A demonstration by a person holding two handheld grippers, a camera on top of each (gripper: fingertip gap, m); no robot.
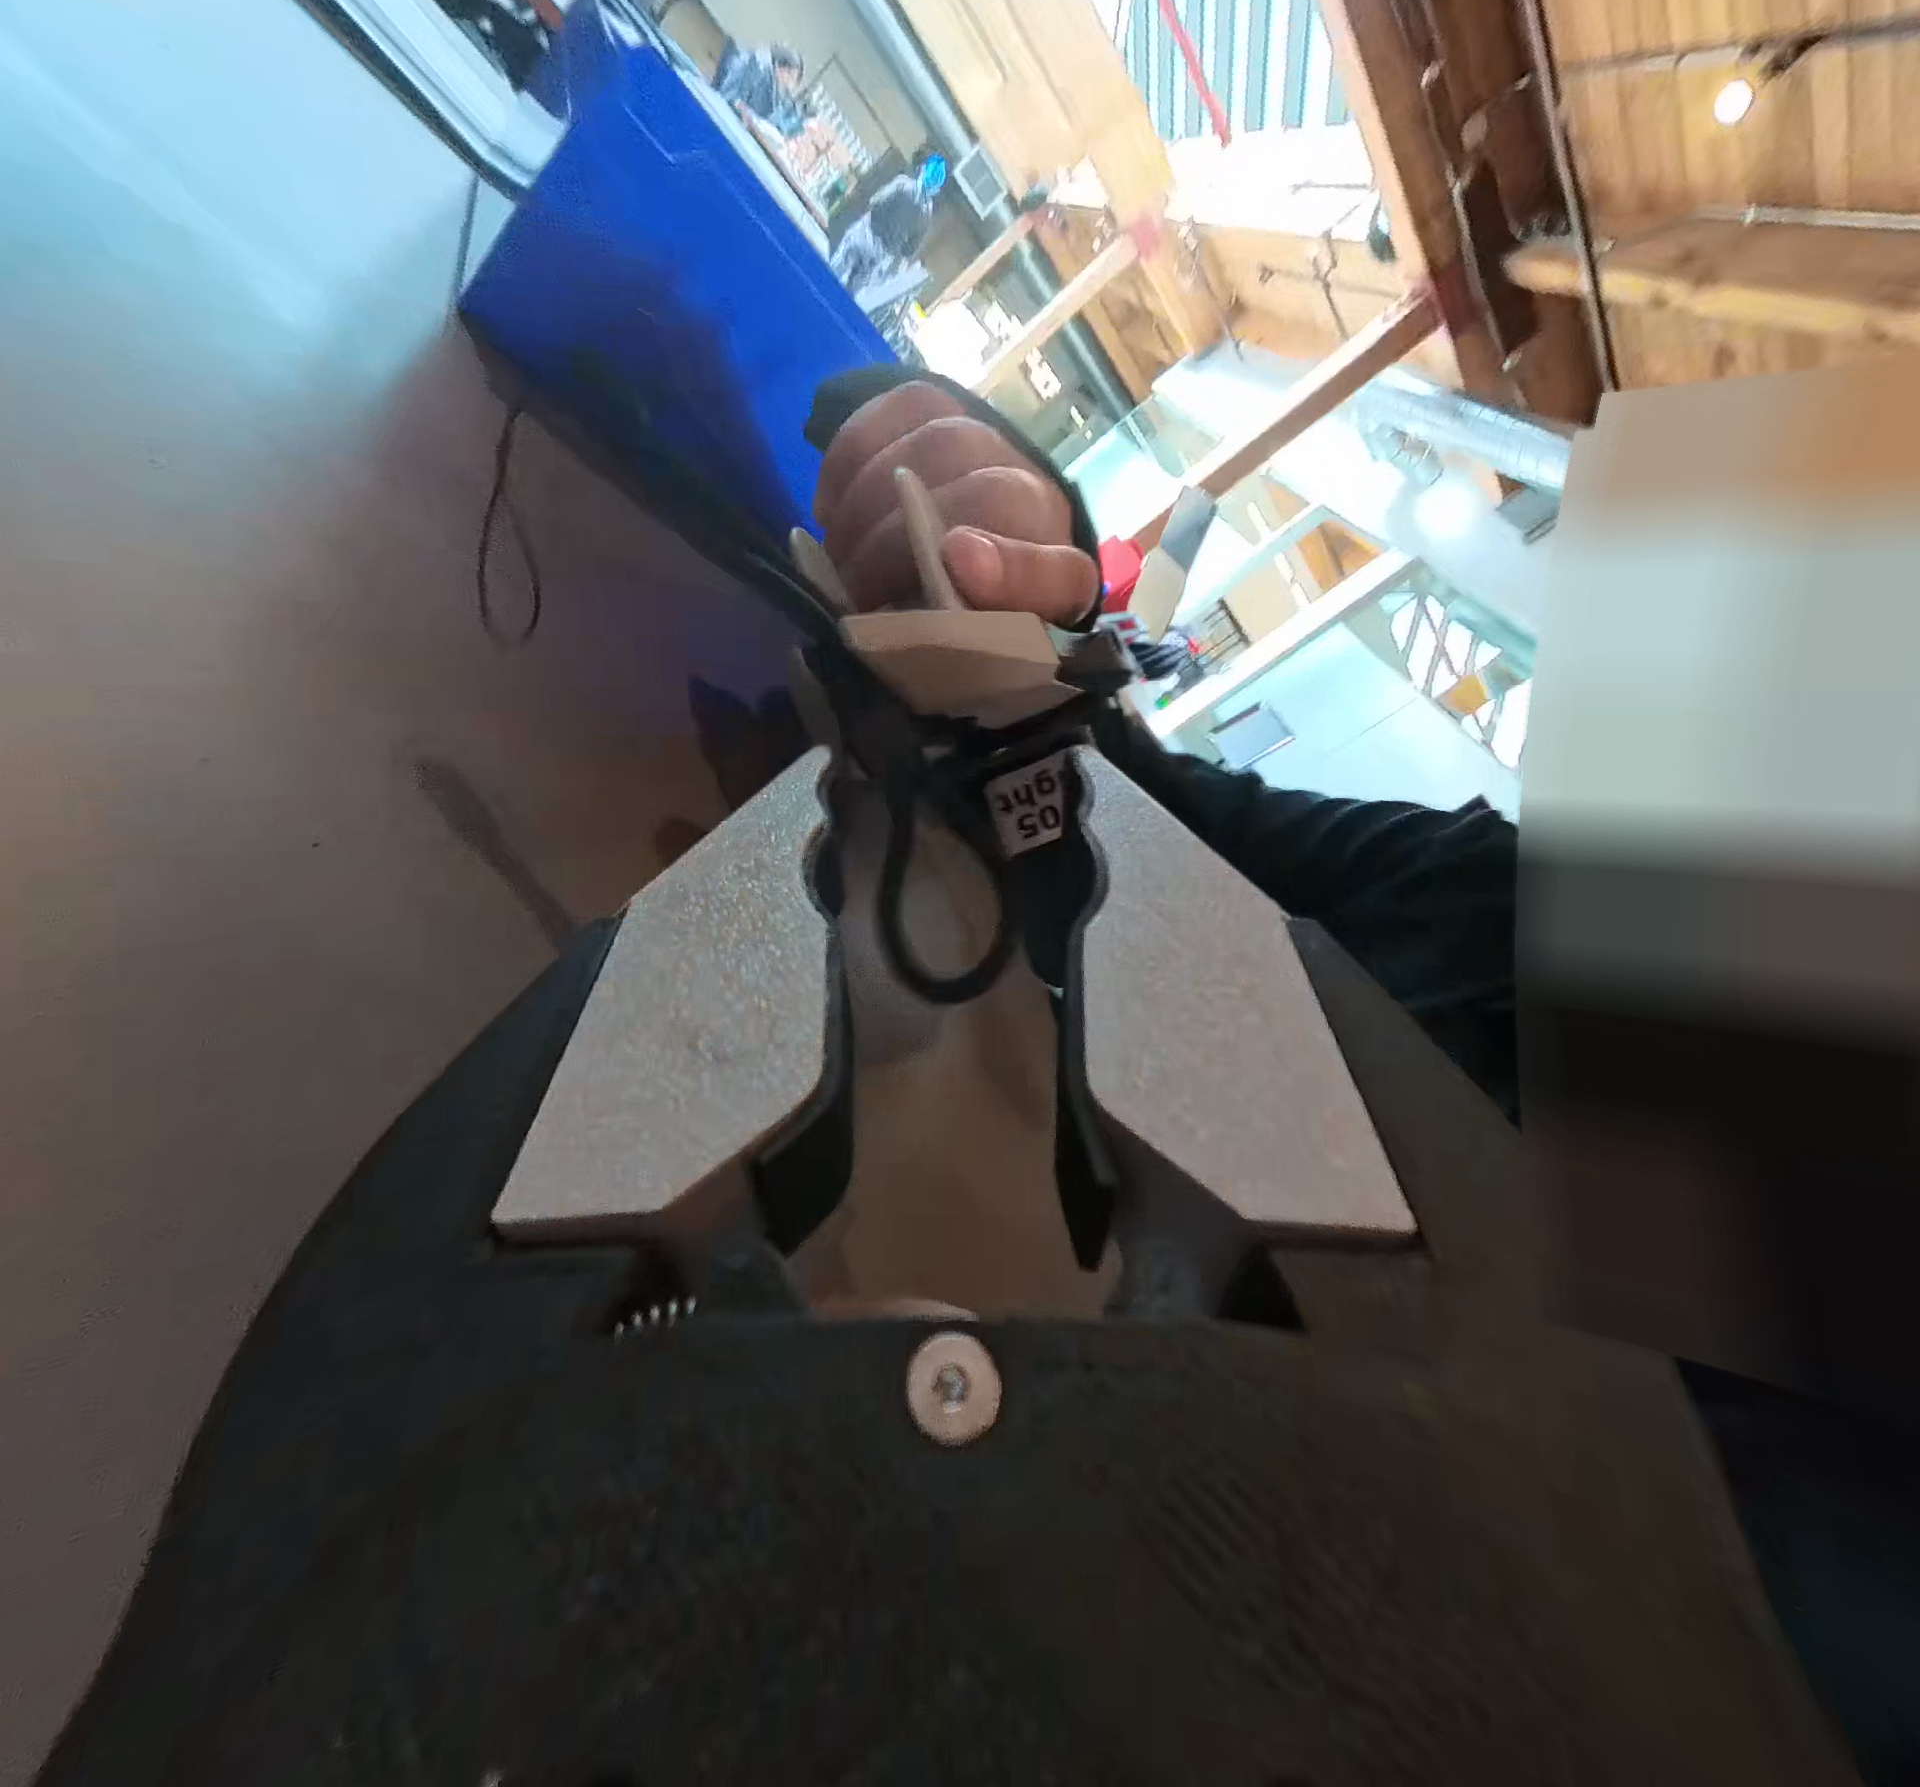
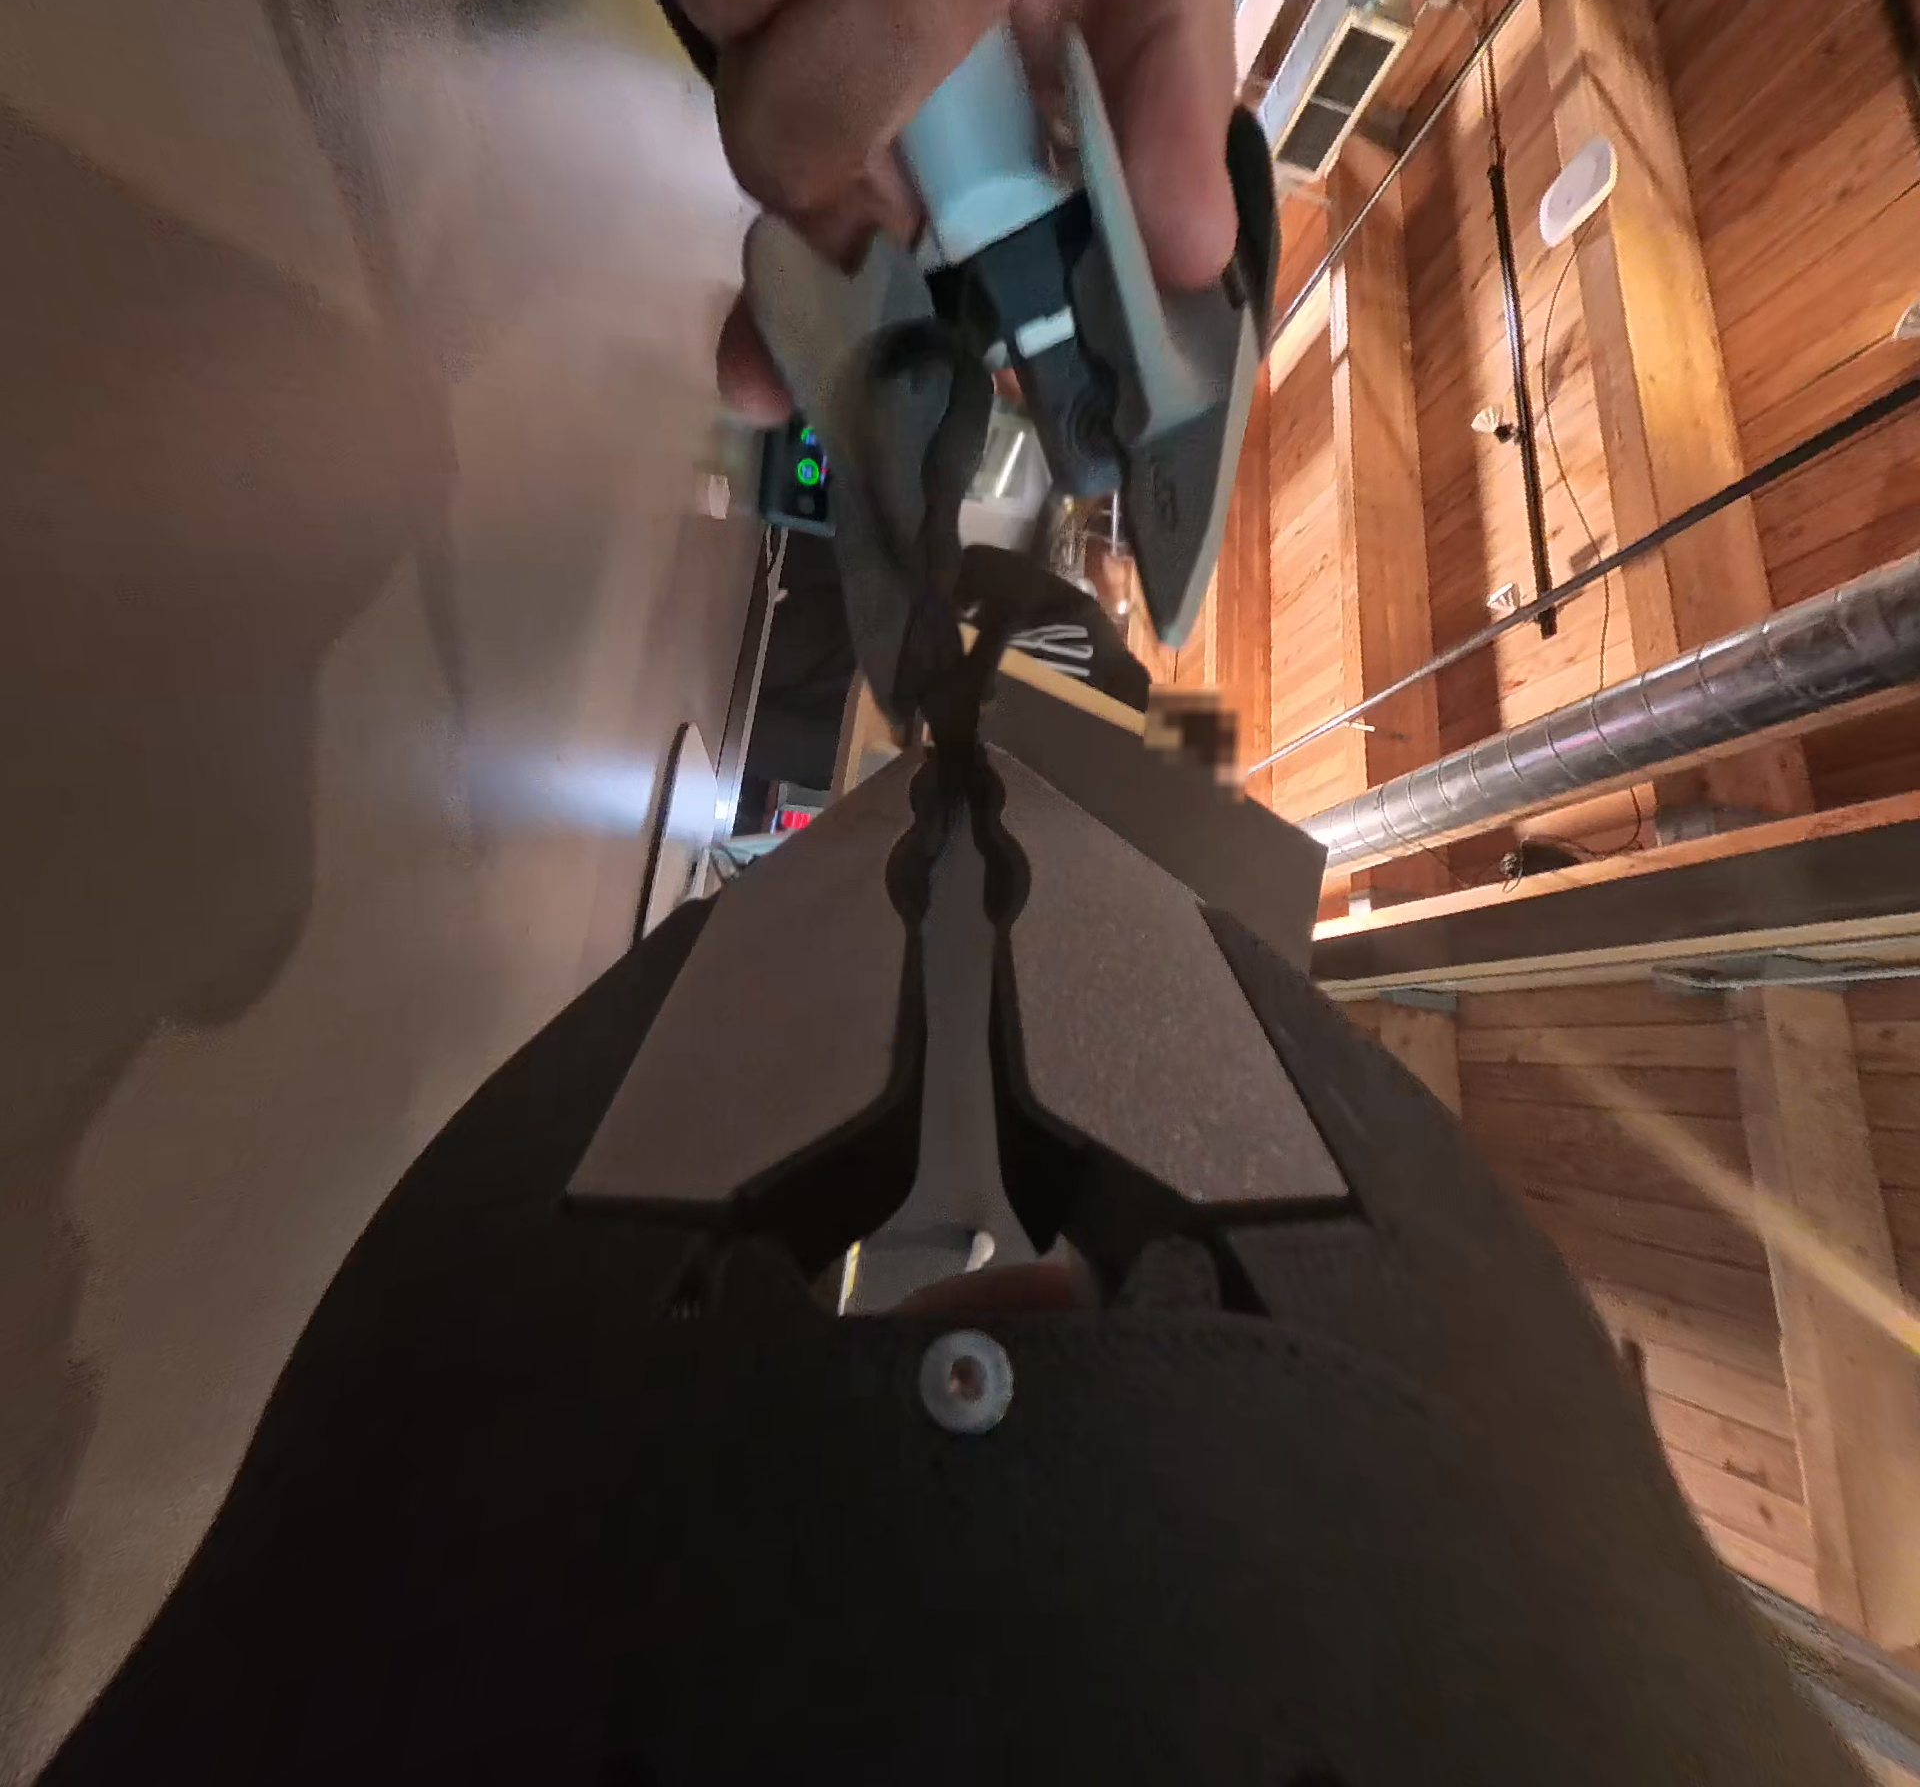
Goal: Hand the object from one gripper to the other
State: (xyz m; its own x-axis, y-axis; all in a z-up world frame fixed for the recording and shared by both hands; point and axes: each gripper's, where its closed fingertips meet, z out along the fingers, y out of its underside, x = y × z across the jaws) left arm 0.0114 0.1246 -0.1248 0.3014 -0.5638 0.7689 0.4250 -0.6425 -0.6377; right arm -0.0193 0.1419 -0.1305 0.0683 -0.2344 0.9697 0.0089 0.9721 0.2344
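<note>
The object is a thin black cord [image 2: 940, 594]. My right gripper [image 2: 951, 771] is shut on its end, fingertips together. The cord runs twisted up to my left gripper [image 2: 1039, 667], which a hand [image 2: 935, 2] holds just ahead with its jaws spread. In the left wrist view my left gripper [image 1: 956, 781] is open, and the cord's loop [image 1: 940, 994] hangs in the gap between the fingers without being pinched. The right gripper [image 1: 956, 667] sits right at my left fingertips, held by a hand [image 1: 935, 501]. A white tag [image 1: 1023, 807] hangs beside the loop.
A blue box [image 1: 644, 262] stands against a pale wall at upper left. A dark sleeve [image 1: 1351, 885] reaches in from the right. Wooden beams and a metal duct [image 2: 1610, 729] fill the right side. People sit far off [image 1: 758, 85].
</note>
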